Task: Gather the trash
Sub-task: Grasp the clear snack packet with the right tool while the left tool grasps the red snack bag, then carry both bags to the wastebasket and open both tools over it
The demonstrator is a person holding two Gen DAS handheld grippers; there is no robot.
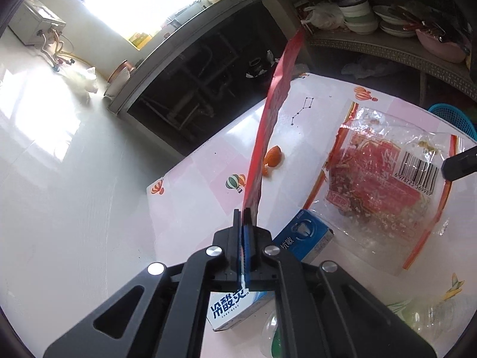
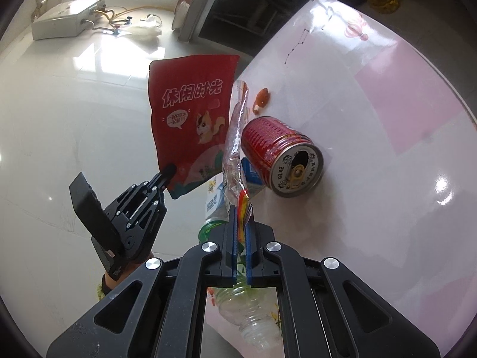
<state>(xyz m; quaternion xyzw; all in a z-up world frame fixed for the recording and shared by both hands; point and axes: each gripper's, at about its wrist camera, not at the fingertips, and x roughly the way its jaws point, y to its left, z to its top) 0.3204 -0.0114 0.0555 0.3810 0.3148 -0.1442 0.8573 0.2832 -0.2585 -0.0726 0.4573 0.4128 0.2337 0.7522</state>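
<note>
My left gripper [image 1: 246, 217] is shut on a red snack pouch [image 1: 277, 95] and holds it upright above the table's edge; the pouch shows its printed face in the right wrist view [image 2: 190, 125], with the left gripper [image 2: 170, 173] at its lower corner. My right gripper [image 2: 241, 211] is shut on a clear plastic wrapper with red trim [image 2: 235, 143], lifted edge-on; it spreads wide in the left wrist view [image 1: 384, 176]. A red can [image 2: 280, 155] lies on its side on the pink table [image 2: 387, 119].
A blue and white toothpaste box [image 1: 301, 238], a clear plastic bottle [image 2: 247, 307] and an orange peel [image 1: 272, 159] lie on the table. A blue basket [image 1: 453, 116] stands at the far right. A dark counter and dish shelves [image 1: 372, 18] stand behind. Glossy floor lies left.
</note>
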